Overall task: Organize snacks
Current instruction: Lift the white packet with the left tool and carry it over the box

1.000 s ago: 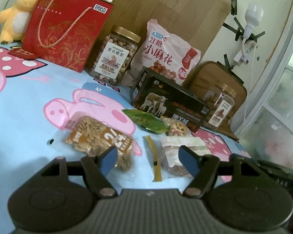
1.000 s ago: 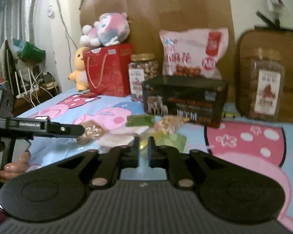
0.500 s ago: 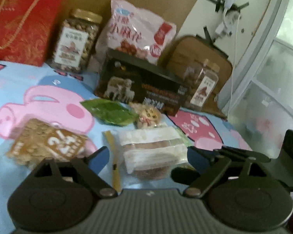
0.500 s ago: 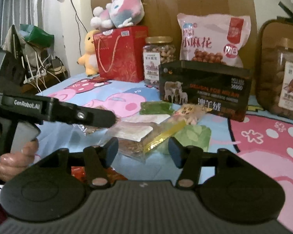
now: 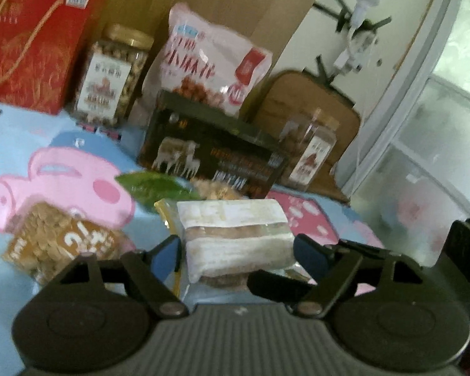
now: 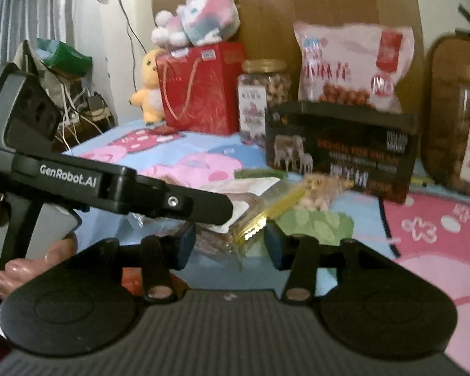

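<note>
The black gift box (image 5: pixel 216 153) blocks the way back across the bed (image 5: pixel 62 144). Behind it stand the pink snack bag (image 5: pixel 210 59) and a nut jar (image 5: pixel 116 75), with a second jar (image 5: pixel 310 153) at its right end and the red gift bag (image 5: pixel 31 50) further left. In front of the box the loose packets crowd together: the clear wrapped pastry pack (image 5: pixel 235 235), a green packet (image 5: pixel 153 188), and a brown seed packet (image 5: pixel 59 247) left of them. Open bedsheet lies left of the box, over the pink pig print (image 5: pixel 69 185). The left claw (image 6: pixel 216 210) reaches across in front of the right claw (image 6: pixel 228 244).

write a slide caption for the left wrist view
Open left gripper straddles a clear cake packet on the pig-print sheet.
</note>
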Available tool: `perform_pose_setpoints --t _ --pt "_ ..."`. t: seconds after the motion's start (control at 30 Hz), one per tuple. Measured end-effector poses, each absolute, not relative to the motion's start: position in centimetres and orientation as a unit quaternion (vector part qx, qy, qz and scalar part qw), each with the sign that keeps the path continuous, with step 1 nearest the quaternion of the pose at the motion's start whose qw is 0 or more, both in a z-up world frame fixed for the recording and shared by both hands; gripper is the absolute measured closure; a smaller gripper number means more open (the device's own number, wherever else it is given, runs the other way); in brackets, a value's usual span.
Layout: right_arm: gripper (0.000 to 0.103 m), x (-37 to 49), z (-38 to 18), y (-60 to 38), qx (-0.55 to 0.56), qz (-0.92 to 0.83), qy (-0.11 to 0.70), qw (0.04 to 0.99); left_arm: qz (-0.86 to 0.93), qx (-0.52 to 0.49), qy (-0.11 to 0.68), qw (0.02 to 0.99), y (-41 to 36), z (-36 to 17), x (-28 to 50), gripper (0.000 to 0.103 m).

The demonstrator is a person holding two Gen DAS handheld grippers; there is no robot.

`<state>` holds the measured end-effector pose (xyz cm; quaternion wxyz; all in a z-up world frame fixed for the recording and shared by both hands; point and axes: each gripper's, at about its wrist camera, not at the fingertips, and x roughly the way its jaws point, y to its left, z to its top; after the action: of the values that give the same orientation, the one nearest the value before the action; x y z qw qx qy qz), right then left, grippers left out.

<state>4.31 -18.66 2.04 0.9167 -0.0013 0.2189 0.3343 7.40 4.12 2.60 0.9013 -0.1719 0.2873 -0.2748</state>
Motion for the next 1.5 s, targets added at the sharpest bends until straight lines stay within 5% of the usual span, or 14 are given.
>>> perform_pose_setpoints --t 0.27,0.7,0.8,0.97,1.13,1.23,1.3,1.37,1.5 --pt "0.053 2.3 3.7 -17.3 -0.018 0.380 0.183 0.907 -0.249 -0.171 0.256 0.918 6.6 3.9 3.8 0.022" --pt "0.053 1.3 1.1 -12.0 -0.072 0.455 0.247 0.853 -0.168 -0.213 0.296 0.916 11.5 0.3 1.3 0.022" --pt "0.052 1.3 1.0 -11.9 -0.079 0.447 0.253 0.854 -0.167 -0.212 0.287 0.919 11.7 0.6 1.1 0.012" --pt "0.038 1.2 1.4 -12.6 -0.076 0.439 0.241 0.862 -0.165 -0.221 0.284 0.918 12.3 0.6 1.1 0.012" --pt "0.038 1.4 1.1 -12.2 -0.082 0.449 0.248 0.855 -0.175 -0.229 0.309 0.906 11.9 -0.4 1.7 0.022" --pt "0.041 1.5 0.8 -11.7 -0.081 0.459 0.259 0.846 -0.176 -0.217 0.311 0.908 11.2 -0.5 1.7 0.033" --pt "0.058 1.6 0.7 -11.4 -0.081 0.462 0.264 0.843 -0.178 -0.213 0.310 0.909 10.9 -0.2 1.7 0.034" --pt "0.064 1.4 1.0 -11.4 -0.088 0.451 0.253 0.851 -0.185 -0.223 0.305 0.907 11.1 0.1 1.5 0.034" --pt "0.066 1.4 2.3 -12.4 -0.077 0.448 0.223 0.863 -0.196 -0.226 0.280 0.912 11.2 1.5 1.4 0.034"
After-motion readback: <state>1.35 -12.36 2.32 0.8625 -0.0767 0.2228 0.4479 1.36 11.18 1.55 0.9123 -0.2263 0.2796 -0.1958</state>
